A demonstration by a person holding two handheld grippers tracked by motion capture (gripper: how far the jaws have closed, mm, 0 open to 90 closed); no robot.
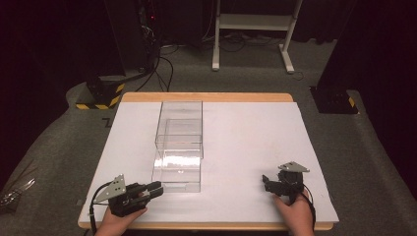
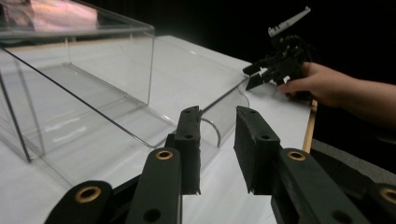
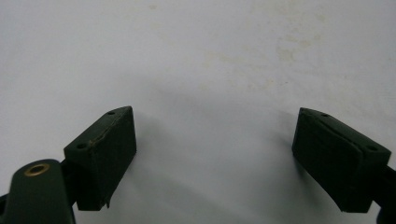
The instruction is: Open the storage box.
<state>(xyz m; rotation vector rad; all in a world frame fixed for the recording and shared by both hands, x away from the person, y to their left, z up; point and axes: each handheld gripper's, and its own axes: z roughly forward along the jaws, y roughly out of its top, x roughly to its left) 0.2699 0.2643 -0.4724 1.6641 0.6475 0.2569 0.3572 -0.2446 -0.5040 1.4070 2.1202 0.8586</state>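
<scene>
White table [image 1: 255, 142] — clear box [image 1: 179, 147] lengthwise, front to back.

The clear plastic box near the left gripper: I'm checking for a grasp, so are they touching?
Cannot tell. In the left gripper view the open left gripper frames the edge of the clear plastic box, but neither contact nor gap shows plainly.

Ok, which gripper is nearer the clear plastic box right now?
Left. The left gripper sits right at the near left corner of the clear plastic box. The right gripper is well off to the box's right, over bare table.
</scene>
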